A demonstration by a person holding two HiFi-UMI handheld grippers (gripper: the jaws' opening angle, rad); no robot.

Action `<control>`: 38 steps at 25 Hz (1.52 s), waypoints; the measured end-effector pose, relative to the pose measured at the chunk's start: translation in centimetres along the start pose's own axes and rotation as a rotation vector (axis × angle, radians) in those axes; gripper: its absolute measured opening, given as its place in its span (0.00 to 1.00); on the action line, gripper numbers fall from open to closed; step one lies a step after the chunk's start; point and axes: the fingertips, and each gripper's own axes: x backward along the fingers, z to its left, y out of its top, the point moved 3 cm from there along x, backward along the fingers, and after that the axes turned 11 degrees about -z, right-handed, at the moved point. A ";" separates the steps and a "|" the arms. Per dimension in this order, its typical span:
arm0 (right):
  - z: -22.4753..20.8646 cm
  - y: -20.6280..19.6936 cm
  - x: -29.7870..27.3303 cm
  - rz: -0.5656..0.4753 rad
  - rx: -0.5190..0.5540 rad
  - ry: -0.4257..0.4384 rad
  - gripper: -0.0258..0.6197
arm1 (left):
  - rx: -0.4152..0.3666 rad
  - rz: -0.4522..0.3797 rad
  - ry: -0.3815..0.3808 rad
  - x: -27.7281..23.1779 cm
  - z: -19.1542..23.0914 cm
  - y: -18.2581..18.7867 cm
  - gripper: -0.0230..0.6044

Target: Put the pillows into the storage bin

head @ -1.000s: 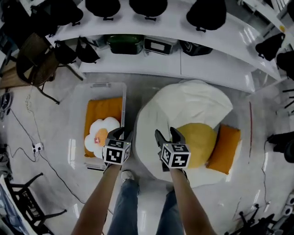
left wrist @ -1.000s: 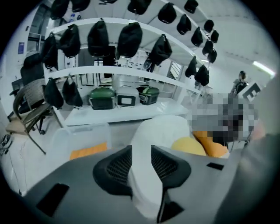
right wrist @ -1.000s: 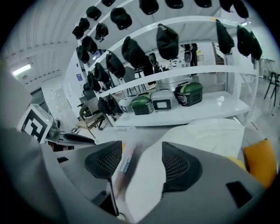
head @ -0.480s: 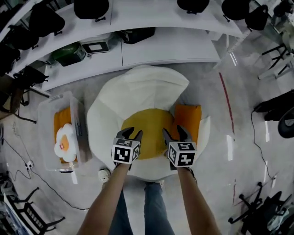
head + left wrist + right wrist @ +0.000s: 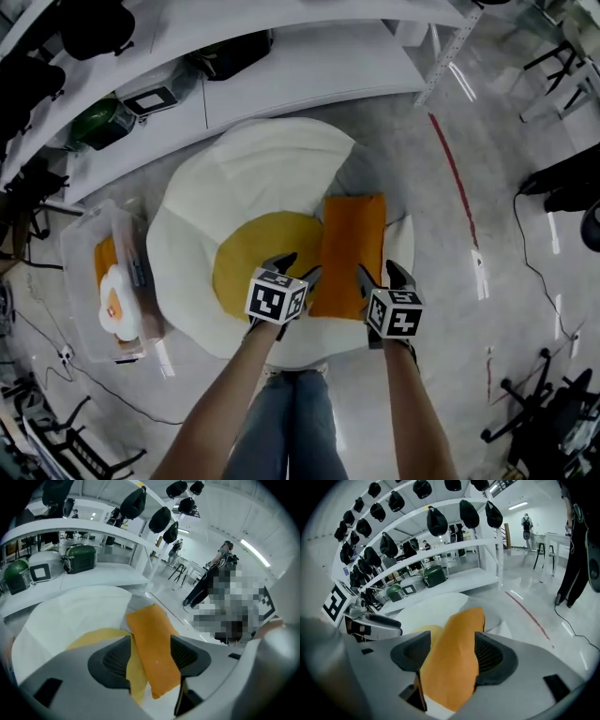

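Between both tongs lies the orange pillow (image 5: 349,246). At its left edge hang the left tongs (image 5: 300,266), whose jaws have just been opening and now stand well apart, the pillow in the gap beyond them but the pads pressing nothing. At its right edge the right tongs (image 5: 382,272) gape as wide, gripping nothing. Left of the left tongs, the pillow overlaps a yellow pillow (image 5: 246,270) on a white cushion (image 5: 253,173). Only the head view shows the storage bin (image 5: 77,309), well left of the left tongs, with a flower-shaped pillow (image 5: 114,305) inside. The right gripper view instead shows shelves (image 5: 454,545) hung with dark bags (image 5: 436,521).
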 end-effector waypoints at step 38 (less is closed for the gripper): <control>27.0 8.6 -2.0 -0.061 -0.010 0.442 0.35 | 0.322 -0.274 0.166 21.0 12.3 4.6 0.27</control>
